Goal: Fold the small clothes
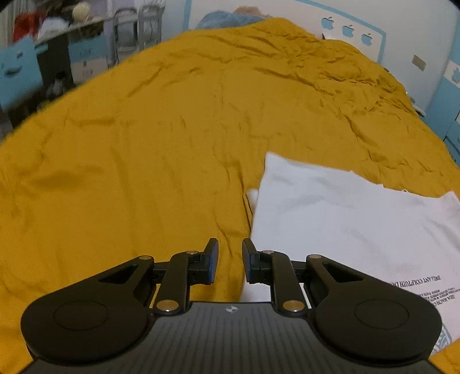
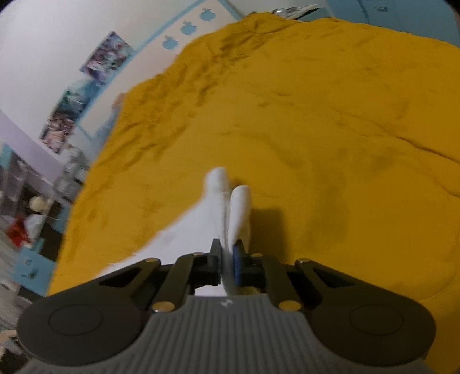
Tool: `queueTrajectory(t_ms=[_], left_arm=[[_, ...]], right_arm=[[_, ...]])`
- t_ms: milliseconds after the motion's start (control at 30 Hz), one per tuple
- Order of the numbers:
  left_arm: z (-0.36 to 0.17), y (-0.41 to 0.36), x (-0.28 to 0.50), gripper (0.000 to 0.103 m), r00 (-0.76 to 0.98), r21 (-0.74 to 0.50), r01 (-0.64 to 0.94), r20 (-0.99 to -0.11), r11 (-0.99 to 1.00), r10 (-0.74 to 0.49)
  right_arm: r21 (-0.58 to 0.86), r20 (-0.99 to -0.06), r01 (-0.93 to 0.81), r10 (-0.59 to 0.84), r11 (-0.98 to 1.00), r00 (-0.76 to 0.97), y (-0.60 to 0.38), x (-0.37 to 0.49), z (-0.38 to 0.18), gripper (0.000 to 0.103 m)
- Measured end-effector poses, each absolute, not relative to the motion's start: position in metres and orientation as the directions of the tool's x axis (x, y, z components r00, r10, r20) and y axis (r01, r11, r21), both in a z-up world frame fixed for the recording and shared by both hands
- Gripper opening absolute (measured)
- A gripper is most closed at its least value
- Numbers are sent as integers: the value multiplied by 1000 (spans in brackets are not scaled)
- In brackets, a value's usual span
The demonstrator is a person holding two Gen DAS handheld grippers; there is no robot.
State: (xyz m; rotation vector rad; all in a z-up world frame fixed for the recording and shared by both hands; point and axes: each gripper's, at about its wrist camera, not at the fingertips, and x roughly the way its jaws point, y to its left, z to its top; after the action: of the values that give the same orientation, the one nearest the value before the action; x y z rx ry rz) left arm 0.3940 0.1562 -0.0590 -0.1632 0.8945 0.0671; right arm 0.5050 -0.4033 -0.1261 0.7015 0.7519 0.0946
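A white t-shirt (image 1: 345,213) with dark printed text lies partly folded on a mustard-yellow bedspread (image 1: 143,143), at the right of the left wrist view. My left gripper (image 1: 230,263) is open and empty, hovering just off the shirt's left edge. In the right wrist view my right gripper (image 2: 228,264) is shut on a fold of the white t-shirt (image 2: 201,227). The pinched cloth sticks up past the fingertips in two rounded folds and trails down left onto the bedspread (image 2: 316,129).
A cluttered shelf (image 1: 72,31) and blue furniture (image 1: 17,74) stand beyond the bed's far left edge. A white and blue wall (image 1: 359,26) borders the bed's far right. Posters (image 2: 106,54) hang on the wall in the right wrist view.
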Motion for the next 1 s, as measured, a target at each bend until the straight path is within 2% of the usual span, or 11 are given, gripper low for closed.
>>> queueTrajectory(t_ms=[200, 400, 800, 1000], left_arm=[[-74, 164, 383, 22, 633, -189, -137, -772, 972, -61], [-76, 175, 376, 22, 641, -196, -134, -765, 971, -65], [-80, 205, 369, 22, 673, -314, -144, -726, 939, -140], [-86, 216, 372, 21, 671, -367, -161, -722, 916, -171]], right_arm=[[693, -523, 60, 443, 719, 728, -344, 510, -66, 2], [734, -495, -1, 536, 679, 684, -244, 522, -35, 2], [670, -560, -85, 577, 737, 595, -37, 552, -41, 2], [574, -669, -81, 524, 815, 528, 20, 559, -69, 2]])
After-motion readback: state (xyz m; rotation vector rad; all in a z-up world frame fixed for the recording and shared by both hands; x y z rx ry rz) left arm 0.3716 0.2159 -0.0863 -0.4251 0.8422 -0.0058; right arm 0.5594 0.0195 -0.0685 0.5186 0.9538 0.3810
